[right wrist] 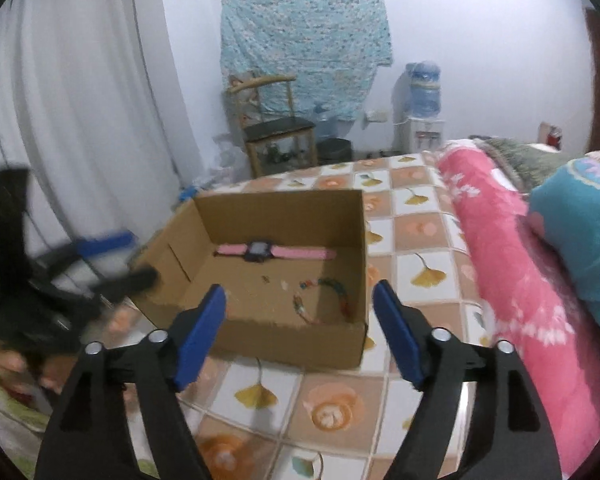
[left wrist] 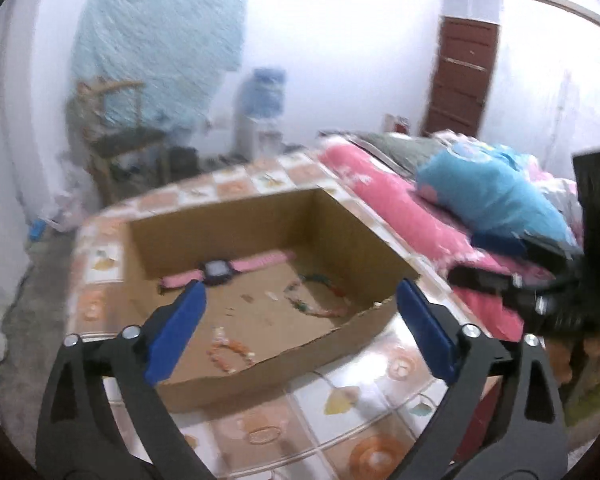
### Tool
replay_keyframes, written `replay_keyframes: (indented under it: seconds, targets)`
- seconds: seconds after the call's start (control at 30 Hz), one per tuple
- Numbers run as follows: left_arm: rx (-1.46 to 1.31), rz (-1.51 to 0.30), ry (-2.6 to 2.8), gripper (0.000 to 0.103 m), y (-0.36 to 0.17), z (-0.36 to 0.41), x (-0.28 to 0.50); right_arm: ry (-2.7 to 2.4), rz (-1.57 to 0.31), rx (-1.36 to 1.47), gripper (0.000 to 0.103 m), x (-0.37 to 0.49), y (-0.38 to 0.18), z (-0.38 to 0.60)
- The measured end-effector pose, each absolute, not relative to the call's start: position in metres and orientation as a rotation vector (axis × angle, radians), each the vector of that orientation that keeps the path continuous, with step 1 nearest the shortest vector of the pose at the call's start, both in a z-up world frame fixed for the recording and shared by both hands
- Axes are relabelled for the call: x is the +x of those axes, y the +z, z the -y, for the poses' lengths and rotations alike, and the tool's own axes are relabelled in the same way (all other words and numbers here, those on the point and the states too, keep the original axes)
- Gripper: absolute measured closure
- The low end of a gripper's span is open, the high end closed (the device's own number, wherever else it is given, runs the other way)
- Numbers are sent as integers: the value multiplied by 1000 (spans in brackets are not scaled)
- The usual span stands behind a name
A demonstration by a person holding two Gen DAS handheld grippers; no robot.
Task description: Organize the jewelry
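While both grippers gape empty, pink watch (right wrist: 275, 251) lies in cardboard box (right wrist: 284, 210)

Each camera sat behind its own gripper, looking forward and down. Both faced the cardboard box (left wrist: 260, 248) close ahead of the fingers. Each view caught the other gripper at its edge.
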State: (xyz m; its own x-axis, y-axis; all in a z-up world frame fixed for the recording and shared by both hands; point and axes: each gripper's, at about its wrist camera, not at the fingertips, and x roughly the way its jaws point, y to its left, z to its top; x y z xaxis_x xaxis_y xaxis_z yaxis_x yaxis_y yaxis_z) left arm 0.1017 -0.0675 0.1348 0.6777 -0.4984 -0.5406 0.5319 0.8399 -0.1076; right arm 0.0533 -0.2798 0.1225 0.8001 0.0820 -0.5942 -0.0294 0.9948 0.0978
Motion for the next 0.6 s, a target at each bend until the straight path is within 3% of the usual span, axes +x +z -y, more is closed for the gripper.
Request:
replay_keyframes:
  seconds: [0.13, 0.6]
  targets:
    - [82, -564, -447, 8, 137, 56, 87, 26, -701, 51, 14, 54, 109, 265]
    - [64, -761, -47, 8, 104, 31, 105, -107, -841, 61, 11, 85, 85, 248]
